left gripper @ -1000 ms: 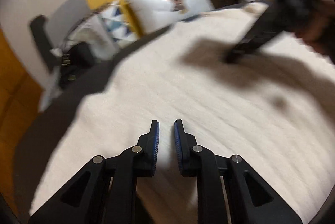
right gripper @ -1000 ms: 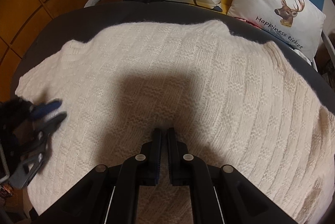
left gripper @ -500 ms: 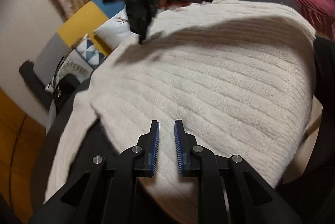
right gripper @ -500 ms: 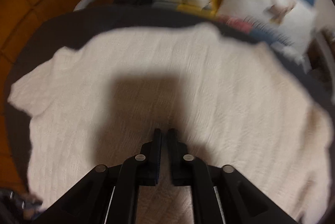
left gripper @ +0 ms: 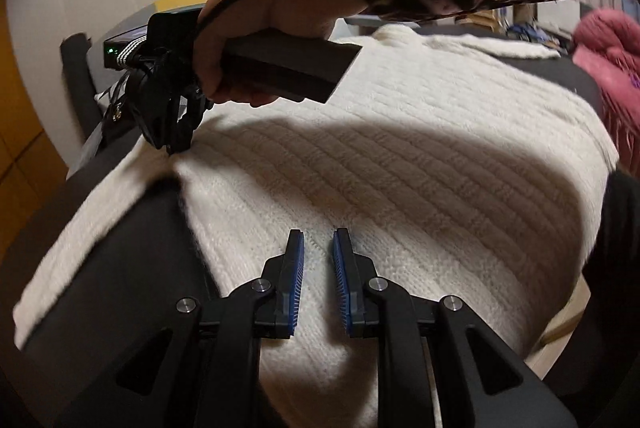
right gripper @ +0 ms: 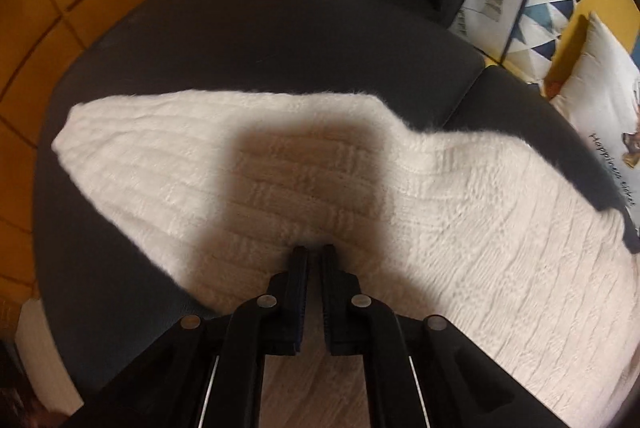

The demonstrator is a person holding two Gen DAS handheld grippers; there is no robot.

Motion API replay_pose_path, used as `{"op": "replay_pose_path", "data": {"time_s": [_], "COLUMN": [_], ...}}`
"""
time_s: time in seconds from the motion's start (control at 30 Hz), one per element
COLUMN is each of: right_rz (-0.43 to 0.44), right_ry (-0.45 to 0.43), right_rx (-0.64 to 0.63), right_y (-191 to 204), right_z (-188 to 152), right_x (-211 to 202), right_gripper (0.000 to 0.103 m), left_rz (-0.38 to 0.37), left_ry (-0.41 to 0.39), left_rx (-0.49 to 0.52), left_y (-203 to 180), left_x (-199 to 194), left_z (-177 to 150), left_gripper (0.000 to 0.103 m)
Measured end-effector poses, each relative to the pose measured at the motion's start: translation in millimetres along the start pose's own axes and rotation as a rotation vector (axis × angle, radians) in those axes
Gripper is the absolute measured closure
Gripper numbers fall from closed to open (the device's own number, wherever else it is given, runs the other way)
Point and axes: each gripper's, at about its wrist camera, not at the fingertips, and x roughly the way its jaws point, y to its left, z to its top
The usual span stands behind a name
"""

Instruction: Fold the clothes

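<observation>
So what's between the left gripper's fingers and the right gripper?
Left wrist view: only cream sweater lies between left gripper and right gripper.

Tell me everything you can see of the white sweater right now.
The white sweater is a cream, fuzzy ribbed knit lying spread flat on a dark cushion, one sleeve angled outward. The right gripper presses near the sleeve's base, nearly closed; whether it pinches fabric is unclear. The left gripper hovers open above the body.
</observation>
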Motion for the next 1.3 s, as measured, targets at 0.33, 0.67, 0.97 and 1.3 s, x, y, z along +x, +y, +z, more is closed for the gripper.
{"op": "replay_pose_path", "data": {"time_s": [0.33,0.67,0.97,1.3], "right_rz": [0.122,0.064,-0.236,-0.384], "right_ry": [-0.189,-0.177,-0.354,-0.255], "right_rx": [0.130,0.176,0.467,0.682], "right_y": [-28,-76,-198,-327], "right_z": [-38,-113,-200,-296], "right_x": [-47,-62,-126,-127], "right_gripper": [0.091,0.089,0.085,0.091], "left_rz": [0.033,0.186,0.205,0.379], "left_ry": [-0.040,0.165,0.181,0.176], "left_rx": [-0.165,-0.255,-0.192,0.102], "left_y": [47,122,98,65], "left_x": [-7,53,74,125], "left_z": [8,15,57,68], "left_gripper": [0.084,0.077,0.071,0.056]}}
